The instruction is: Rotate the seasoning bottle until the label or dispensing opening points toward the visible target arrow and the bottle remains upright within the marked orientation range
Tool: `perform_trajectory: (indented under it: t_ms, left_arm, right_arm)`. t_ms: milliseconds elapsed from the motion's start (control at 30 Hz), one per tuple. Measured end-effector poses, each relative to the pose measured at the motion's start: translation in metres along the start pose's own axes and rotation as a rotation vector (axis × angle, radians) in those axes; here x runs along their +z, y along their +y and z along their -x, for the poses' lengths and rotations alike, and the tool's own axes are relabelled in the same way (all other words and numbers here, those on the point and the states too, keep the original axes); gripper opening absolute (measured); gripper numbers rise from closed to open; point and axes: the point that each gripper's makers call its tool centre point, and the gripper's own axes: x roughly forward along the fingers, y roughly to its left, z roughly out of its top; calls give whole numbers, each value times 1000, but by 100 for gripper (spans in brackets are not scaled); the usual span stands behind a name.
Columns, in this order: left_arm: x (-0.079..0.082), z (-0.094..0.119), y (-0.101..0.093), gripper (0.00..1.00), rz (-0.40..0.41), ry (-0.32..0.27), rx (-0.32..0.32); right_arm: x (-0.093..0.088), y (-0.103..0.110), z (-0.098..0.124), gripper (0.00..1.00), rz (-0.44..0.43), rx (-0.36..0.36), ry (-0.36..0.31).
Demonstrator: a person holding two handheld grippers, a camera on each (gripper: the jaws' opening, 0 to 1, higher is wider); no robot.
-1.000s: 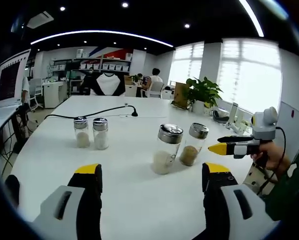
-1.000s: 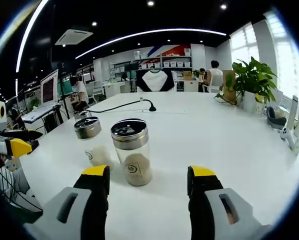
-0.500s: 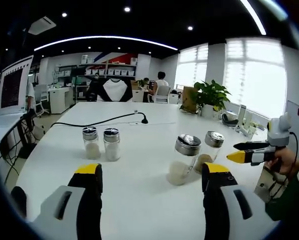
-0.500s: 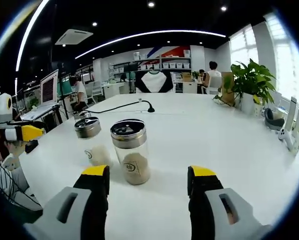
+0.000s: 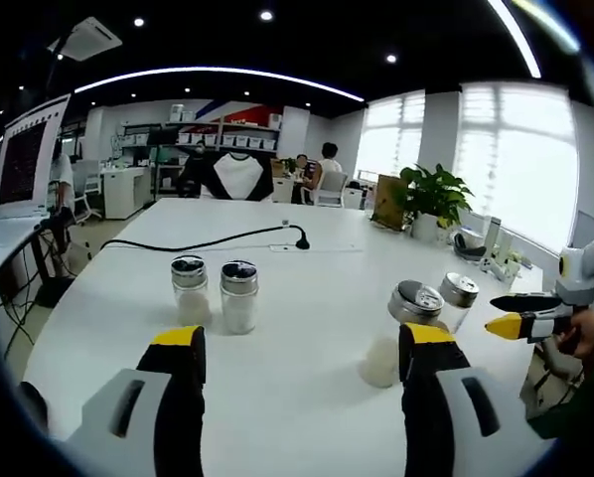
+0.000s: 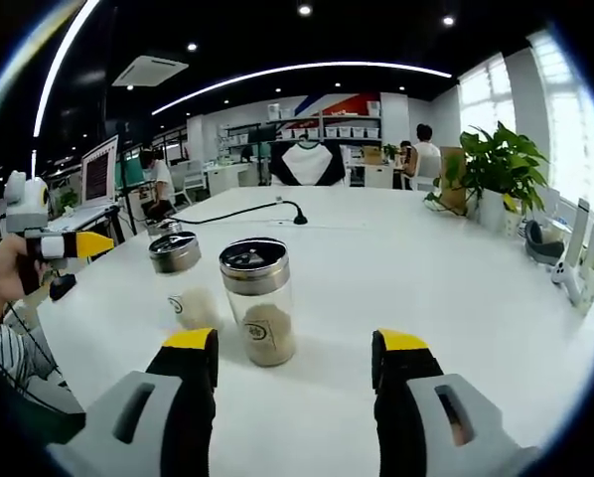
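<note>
The table (image 6: 456,268) is white, smooth and a bit shiny. The seasoning bottle (image 6: 260,301) is clear glass with a shiny metal lid. The right gripper (image 6: 295,358) looks like grey matt plastic with yellow tips. The cable (image 5: 208,239) is black and rubbery.

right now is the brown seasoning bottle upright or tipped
Upright: the brown seasoning bottle stands on its base on the white table, metal cap level on top.

A white table (image 5: 307,288) carries four upright shaker bottles (image 5: 239,296), a black cable (image 5: 208,239) and a potted plant (image 5: 431,199).
</note>
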Motion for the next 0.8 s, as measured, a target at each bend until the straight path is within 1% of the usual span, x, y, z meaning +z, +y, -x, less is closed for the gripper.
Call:
perform_trajectory:
  t_ms: [100, 133, 167, 233, 300, 367, 400, 433, 500, 600, 667, 700, 733, 800]
  left_arm:
    - [0, -11, 5, 84, -8, 7, -1]
    - [1, -14, 7, 83, -17, 6, 1]
    - [0, -18, 10, 82, -33, 20, 10]
    - [2, -25, 13, 82, -40, 19, 8]
    - [3, -31, 15, 82, -24, 24, 1]
    - [3, -36, 17, 82, -29, 22, -2]
    - [2, -39, 19, 81, -37, 27, 2]
    - [-1, -44, 22, 81, -32, 41, 7]
    - [-2, -50, 26, 81, -21, 44, 5]
    - [-8, -61, 32, 78, -6, 66, 10]
    - [-9, -67, 34, 77, 0, 62, 6]
    - [-11, -71, 35, 76, -5, 68, 10]
    - [-15, -75, 39, 76, -5, 88, 23]
    - [-16, -79, 42, 76, 1, 89, 22]
  right_arm:
    - [0, -1, 0, 63, -1, -3, 0]
    - [1, -1, 1, 63, -4, -4, 0]
    - [1, -2, 1, 63, -5, -4, -1]
    - [2, -2, 2, 63, -6, -5, -2]
    - [3, -2, 4, 63, -7, -2, 4]
    - [7, -3, 7, 63, -4, -7, -10]
    - [7, -4, 8, 63, 0, -12, -9]
    - [8, -6, 8, 63, 3, -17, -10]
    - [10, -7, 10, 63, -4, -19, -16]
    - [11, -7, 10, 63, -1, -20, -21]
    - [12, -7, 10, 63, -3, -19, -23]
    - [12, -6, 10, 63, -4, -17, -24]
    - [12, -6, 10, 63, -5, -16, -23]
    - [11, -5, 9, 63, -8, -11, -21]
